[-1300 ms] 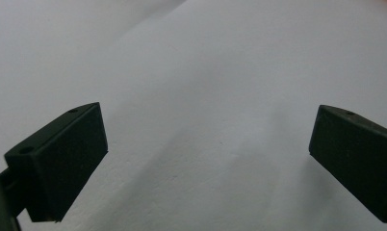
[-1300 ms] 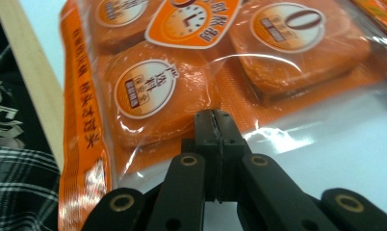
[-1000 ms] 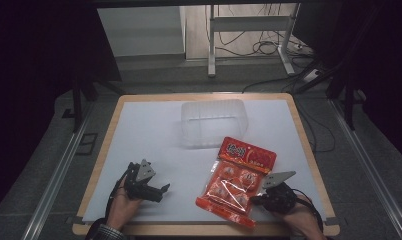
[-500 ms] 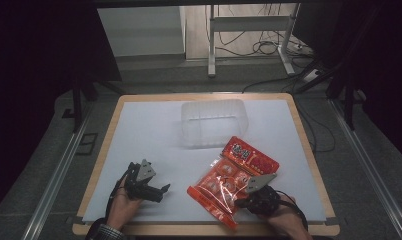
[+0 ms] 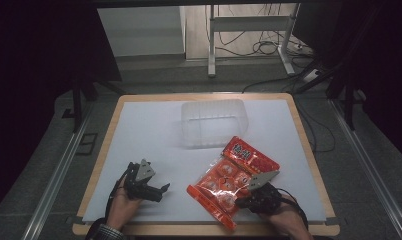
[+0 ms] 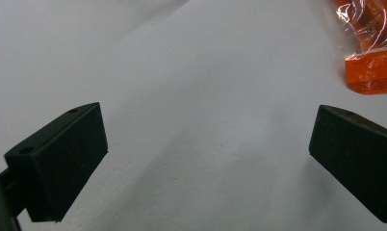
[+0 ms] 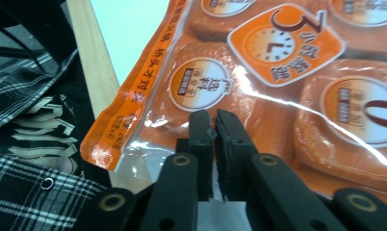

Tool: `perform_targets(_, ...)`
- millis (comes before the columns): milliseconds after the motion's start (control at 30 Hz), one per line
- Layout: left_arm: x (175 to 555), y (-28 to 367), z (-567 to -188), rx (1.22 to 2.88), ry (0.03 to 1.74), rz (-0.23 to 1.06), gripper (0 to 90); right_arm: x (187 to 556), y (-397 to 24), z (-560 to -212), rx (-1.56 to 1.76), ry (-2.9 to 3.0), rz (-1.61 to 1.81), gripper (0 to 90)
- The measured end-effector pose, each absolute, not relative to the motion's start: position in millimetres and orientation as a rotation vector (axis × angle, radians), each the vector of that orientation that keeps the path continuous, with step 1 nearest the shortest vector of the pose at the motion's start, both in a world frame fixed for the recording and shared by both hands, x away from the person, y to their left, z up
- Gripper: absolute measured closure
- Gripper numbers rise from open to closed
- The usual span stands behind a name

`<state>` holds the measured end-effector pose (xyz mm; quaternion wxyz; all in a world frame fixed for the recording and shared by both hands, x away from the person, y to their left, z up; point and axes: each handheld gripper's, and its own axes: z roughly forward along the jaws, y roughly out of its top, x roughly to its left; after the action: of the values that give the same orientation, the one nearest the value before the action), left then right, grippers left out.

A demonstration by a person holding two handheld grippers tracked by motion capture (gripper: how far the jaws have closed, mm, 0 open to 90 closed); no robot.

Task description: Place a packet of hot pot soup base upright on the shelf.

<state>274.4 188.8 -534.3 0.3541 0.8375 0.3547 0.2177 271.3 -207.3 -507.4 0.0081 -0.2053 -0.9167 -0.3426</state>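
An orange snack bag (image 5: 229, 175) with round cakes inside lies slanted on the white table top at the front right, its lower corner over the front edge. My right gripper (image 5: 240, 202) is at the bag's near side. In the right gripper view its jaws (image 7: 214, 120) stand almost together on the bag (image 7: 278, 72), pinching its film; they have just been opening a little and a thin slit shows. My left gripper (image 5: 161, 191) rests at the front left, jaws wide apart with nothing between them (image 6: 208, 159). A corner of the bag (image 6: 369, 72) shows off to its right.
A clear plastic tub (image 5: 211, 122) stands on the white mat (image 5: 139, 135) behind the bag, near the middle back. The wooden table rim (image 5: 199, 229) runs along the front. A plaid sleeve (image 7: 28, 183) hangs by the right gripper.
The bag has slid and turned to the left toward the front edge with my right gripper, which moved left along with it. The left gripper has stayed where it was.
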Motion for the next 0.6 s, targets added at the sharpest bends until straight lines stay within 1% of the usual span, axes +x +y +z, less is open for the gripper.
perform_targets(167,274.6,188.3,-534.8,2.169,0.918,0.564,0.0,271.0,-208.3,-503.9,-0.655,-2.902,-1.090,77.0)
perform_targets(267,274.5,188.5,-534.6,2.168,0.918,0.564,0.0,271.9,-209.4,-502.1,-0.676,-2.925,-1.091,71.9)
perform_targets(300,274.6,188.5,-534.7,2.168,0.918,0.565,0.0,273.0,-210.7,-500.9,-0.691,-2.941,-1.093,68.7)
perform_targets(433,274.3,188.4,-534.7,2.166,0.922,0.565,0.0,275.2,-212.9,-498.9,-0.711,-2.962,-1.104,65.2)
perform_targets(600,274.0,188.6,-534.4,2.164,0.924,0.569,0.0,280.5,-219.3,-492.0,-0.782,-2.965,-1.136,57.8)
